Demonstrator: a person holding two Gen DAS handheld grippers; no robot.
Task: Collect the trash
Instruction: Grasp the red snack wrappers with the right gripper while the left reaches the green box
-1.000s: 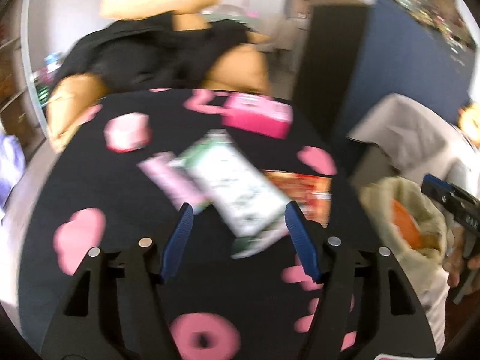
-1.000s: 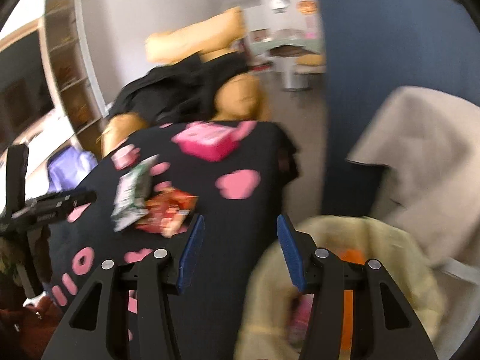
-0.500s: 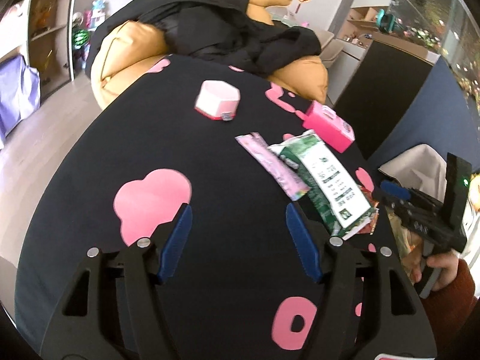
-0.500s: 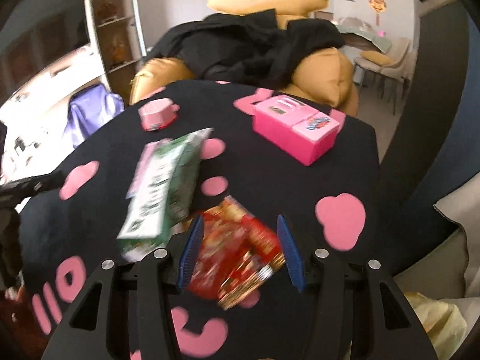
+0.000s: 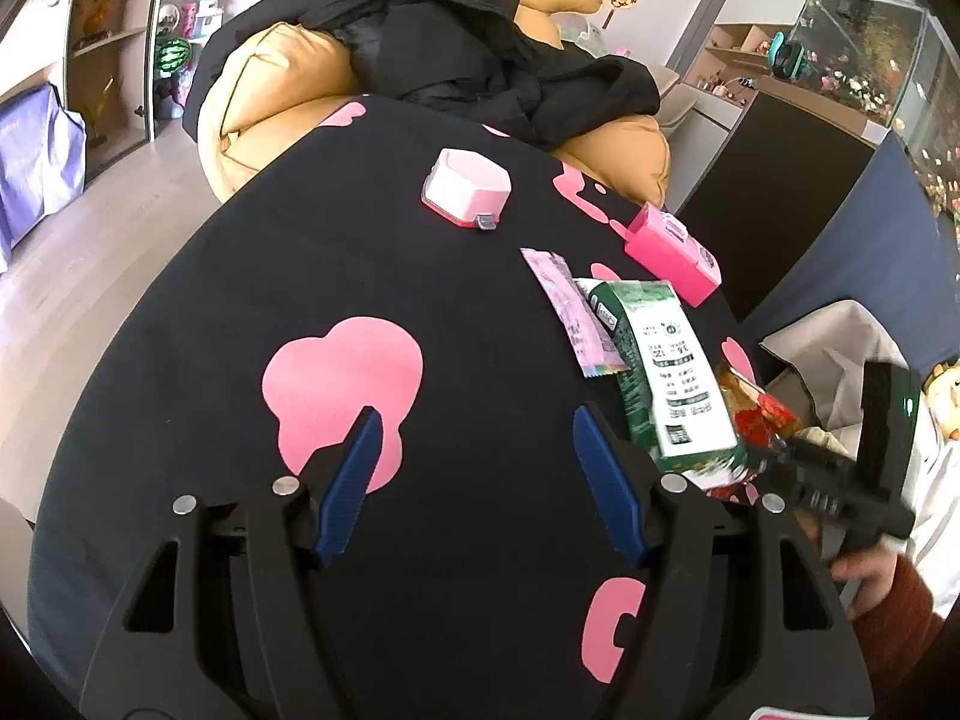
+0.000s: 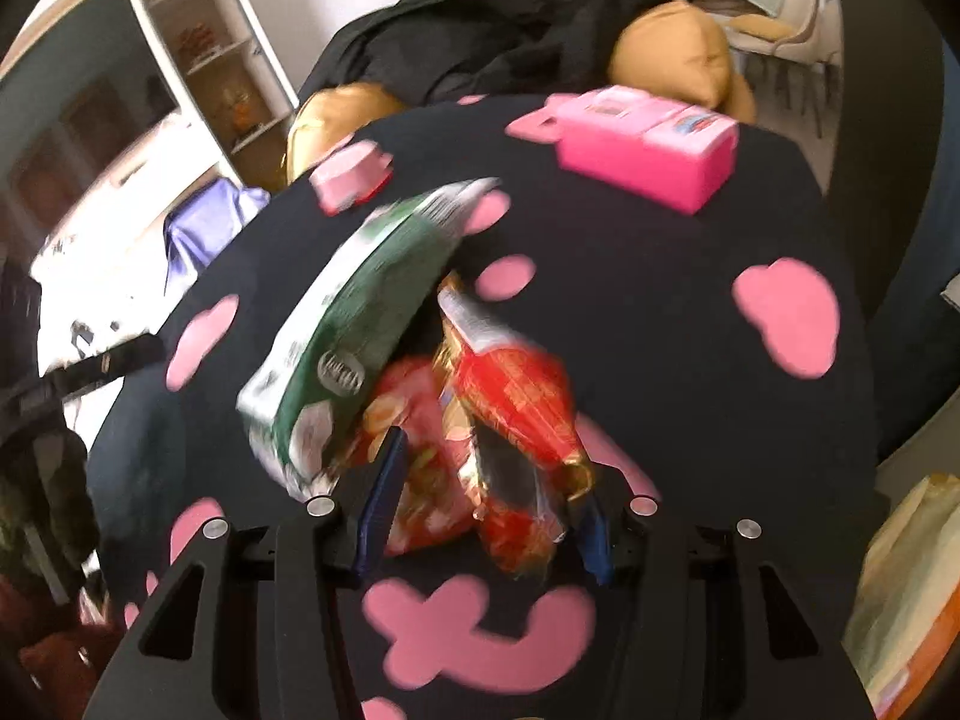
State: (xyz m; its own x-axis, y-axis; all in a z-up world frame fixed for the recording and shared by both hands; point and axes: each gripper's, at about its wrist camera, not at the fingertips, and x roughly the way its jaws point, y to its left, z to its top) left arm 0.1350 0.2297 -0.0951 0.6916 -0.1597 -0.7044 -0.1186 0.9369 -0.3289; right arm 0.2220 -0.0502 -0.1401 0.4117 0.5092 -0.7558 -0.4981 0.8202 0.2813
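Right claw [image 6: 483, 492] spread apart, crinkly red snack wrapper [image 6: 510, 408] between its blue fingers, grip not clear. Green-white packet [image 6: 360, 312] lies just left. Left claw [image 5: 480, 480] spread apart, nothing inside, over black bench with pink shapes [image 5: 240, 276]; wrappers sit off to its right.

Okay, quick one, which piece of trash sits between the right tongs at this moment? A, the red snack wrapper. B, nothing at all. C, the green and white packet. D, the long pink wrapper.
A: in the right wrist view the crumpled red snack wrapper fills the gap between the right tongs, while the green and white packet lies off to one side of them.
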